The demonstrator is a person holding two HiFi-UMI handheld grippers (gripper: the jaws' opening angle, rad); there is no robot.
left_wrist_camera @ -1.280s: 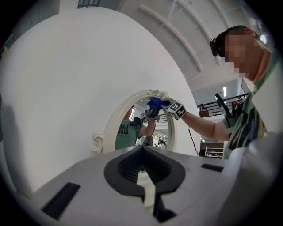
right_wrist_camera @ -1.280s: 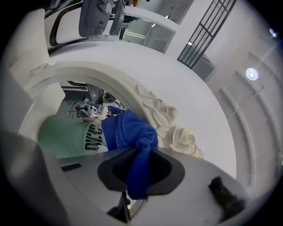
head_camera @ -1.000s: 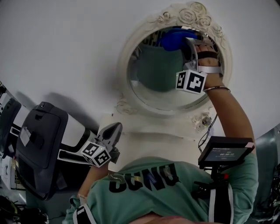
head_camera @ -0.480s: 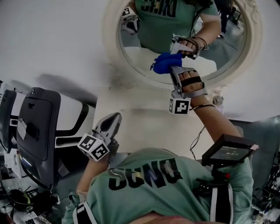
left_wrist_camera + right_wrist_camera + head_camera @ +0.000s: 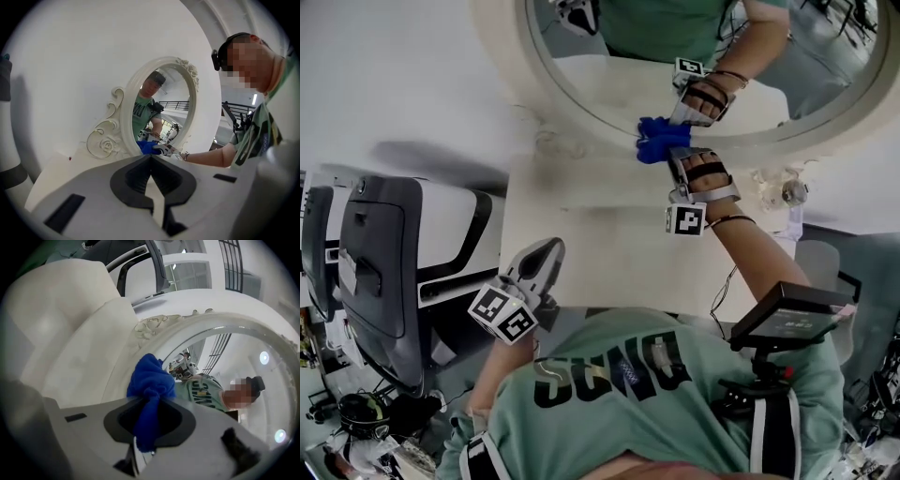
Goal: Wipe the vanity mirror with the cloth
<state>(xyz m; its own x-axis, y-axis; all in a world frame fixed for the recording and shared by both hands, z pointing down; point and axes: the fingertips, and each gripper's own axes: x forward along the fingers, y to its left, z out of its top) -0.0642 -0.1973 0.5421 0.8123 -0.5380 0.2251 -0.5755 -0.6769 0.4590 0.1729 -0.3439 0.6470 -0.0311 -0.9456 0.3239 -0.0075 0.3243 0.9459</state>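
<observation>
The mirror [image 5: 600, 80] fills the 12 o'clock part of the head view. The blue cloth [image 5: 661, 141] sits at 6 o'clock on its rim, right where the glass meets the cream frame [image 5: 581, 127]. The right claw [image 5: 672, 155] is clenched on the cloth. In the right gripper view a thin strand of it runs down between the jaws, while the bunched wad [image 5: 151, 378] bulges out in front against the rim. The left claw [image 5: 546, 261] hangs at 8 o'clock over the white tabletop [image 5: 581, 225], well apart from the mirror, with its jaws pressed together on nothing.

Several things could go wrong from here:

- **Grip:** only that narrow strand is pinched, so a hard drag across the glass could pull the cloth free.
- **Scraping:** the wad is small, so tilting the claw could let the hard jaw tips reach the glass and scrape it.
- **Position:** this low on the rim, a stroke may ride onto the frame instead of the glass, and the carved scrollwork [image 5: 105, 140] at 9 o'clock of the frame could snag the fabric.
- **Tipping:** I cannot tell how the mirror is fixed. If it stands loose, firm pressure with no bracing from the left claw might rock it.
</observation>
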